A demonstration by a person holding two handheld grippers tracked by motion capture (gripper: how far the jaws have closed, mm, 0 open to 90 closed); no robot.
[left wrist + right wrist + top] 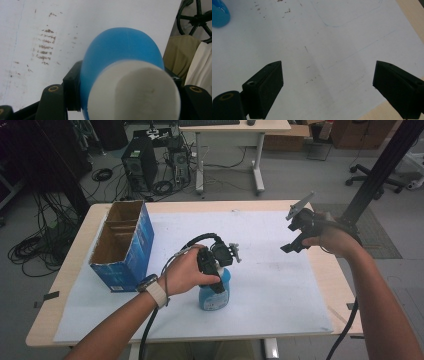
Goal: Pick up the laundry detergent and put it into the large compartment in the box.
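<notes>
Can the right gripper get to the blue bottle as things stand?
Probably yes: the right gripper is open over bare white sheet, but the left gripper already clamps the blue bottle from above.

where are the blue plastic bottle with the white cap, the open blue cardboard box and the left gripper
blue plastic bottle with the white cap [120, 47], left gripper view, on its blue shoulder
open blue cardboard box [140, 237], high view, on its blue side wall
left gripper [216, 281], high view, midway between its fingertips
</notes>
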